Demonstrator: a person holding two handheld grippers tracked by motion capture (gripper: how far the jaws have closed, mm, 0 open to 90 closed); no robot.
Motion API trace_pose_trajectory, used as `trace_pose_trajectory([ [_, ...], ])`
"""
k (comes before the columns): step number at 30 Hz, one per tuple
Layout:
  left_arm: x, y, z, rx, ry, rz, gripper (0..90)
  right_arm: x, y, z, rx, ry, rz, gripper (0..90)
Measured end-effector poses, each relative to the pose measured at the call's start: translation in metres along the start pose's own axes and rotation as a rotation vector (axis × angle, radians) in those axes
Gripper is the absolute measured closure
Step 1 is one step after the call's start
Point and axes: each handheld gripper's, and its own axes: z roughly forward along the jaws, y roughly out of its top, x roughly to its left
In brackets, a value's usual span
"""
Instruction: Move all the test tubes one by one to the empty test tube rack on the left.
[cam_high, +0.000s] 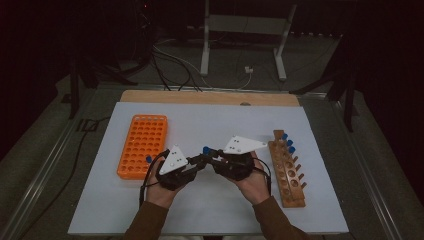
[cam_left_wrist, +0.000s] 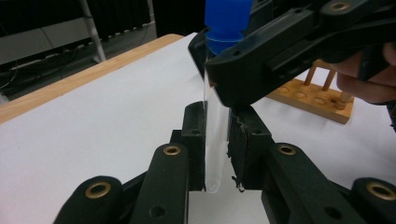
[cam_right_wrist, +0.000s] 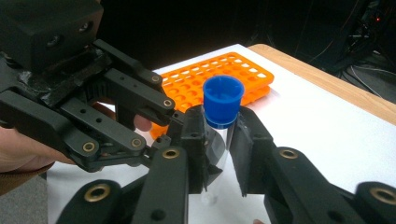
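1. The step in hand looks like a handover of one clear plastic test tube with a blue screw cap (cam_left_wrist: 216, 135) from the right claw (cam_right_wrist: 217, 154) to the left claw (cam_left_wrist: 216, 144), held in the air above the middle of the white tabletop (cam_high: 210, 125), a little toward its near edge.
2. In the left gripper view, the left claw is closed on the lower part of the tube; its two black jaws press the clear wall on both sides, and the round bottom of the tube shows just below them.
3. In the right gripper view, the right claw stands around the upper part of the same tube, just under the blue cap (cam_right_wrist: 223, 100). Its jaws are nearly closed, but I cannot tell if the pads press the tube or are only beside it.
4. The orange plastic rack with many round holes (cam_high: 142, 145) lies near the left edge of the tabletop. The wooden rack with pegs and holes (cam_high: 287, 167) lies near the right edge and carries several more blue-capped tubes (cam_high: 288, 142) at its far end.
5. My judgement: the next move calls for the right claw to open fully and draw away without tilting the tube, while the left claw keeps its grip. After that, the left claw can carry the tube, probably to a free hole of the orange rack, and lower it upright.
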Motion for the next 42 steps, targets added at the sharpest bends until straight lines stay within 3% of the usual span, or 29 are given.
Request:
trace_pose_trajectory([
  [7, 0.008, -0.003, -0.007, 0.001, 0.032, -0.025, 77.9, -0.008, -0.003, -0.011, -0.029, -0.001, 0.037, 38.5],
  [12, 0.013, -0.006, -0.015, -0.009, 0.045, -0.051, 77.9, -0.014, -0.009, -0.017, -0.011, -0.040, 0.041, 17.8],
  [19, 0.018, -0.009, -0.027, -0.014, 0.059, -0.063, 77.9, -0.024, -0.020, -0.023, 0.004, -0.100, 0.082, 4.5],
  [34, 0.028, -0.022, -0.069, -0.030, 0.091, -0.095, 77.9, -0.037, -0.038, -0.036, -0.007, -0.137, 0.121, 0.0],
  [42, 0.038, -0.032, -0.094, -0.049, 0.131, -0.124, 77.8, -0.040, -0.047, -0.044, -0.025, -0.109, 0.118, 0.0],
])
